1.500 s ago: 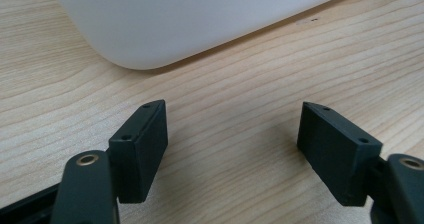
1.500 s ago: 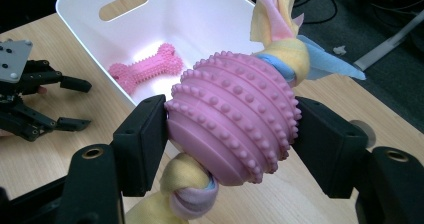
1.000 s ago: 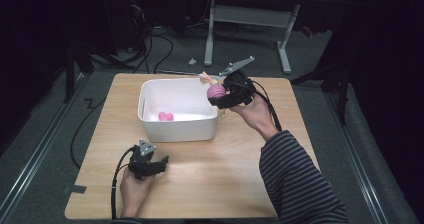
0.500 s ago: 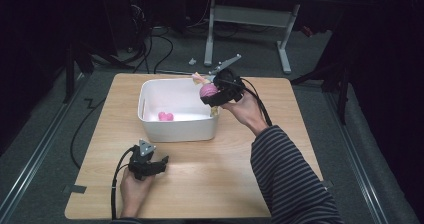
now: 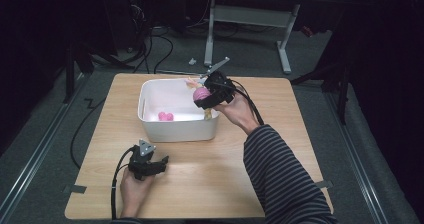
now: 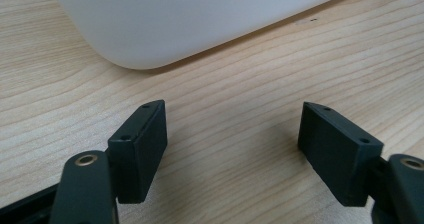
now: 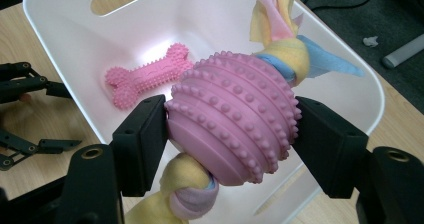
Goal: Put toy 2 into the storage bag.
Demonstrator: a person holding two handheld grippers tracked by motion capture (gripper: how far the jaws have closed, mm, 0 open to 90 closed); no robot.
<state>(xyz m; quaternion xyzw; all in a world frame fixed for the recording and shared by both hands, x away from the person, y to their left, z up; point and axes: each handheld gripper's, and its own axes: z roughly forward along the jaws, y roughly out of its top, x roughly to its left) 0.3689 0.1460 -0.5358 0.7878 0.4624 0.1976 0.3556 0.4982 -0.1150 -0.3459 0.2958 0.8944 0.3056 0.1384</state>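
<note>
My right gripper (image 5: 205,95) (image 7: 230,129) is shut on a pink knobbed ball toy (image 7: 232,116) (image 5: 201,94) with knotted yellow, blue and pink fabric tails, holding it over the right side of the white bin (image 5: 150,126) (image 7: 65,39). A pink bone toy (image 7: 147,76) (image 5: 165,116) lies on the bin's floor. My left gripper (image 5: 150,166) (image 6: 232,149) rests on the wooden table (image 5: 225,179) in front of the bin, jaws open with nothing between them; the bin's rounded outer wall (image 6: 200,19) is just ahead of it.
A person's striped sleeve (image 5: 280,179) reaches in from the lower right. Beyond the table's far edge stand a desk frame (image 5: 280,39) and floor cables (image 5: 165,49). Bare tabletop lies right of the bin and along the front edge.
My right gripper has carried the ball toy leftward and down, from the bin's far right corner to over its right side. The left gripper has stayed put.
</note>
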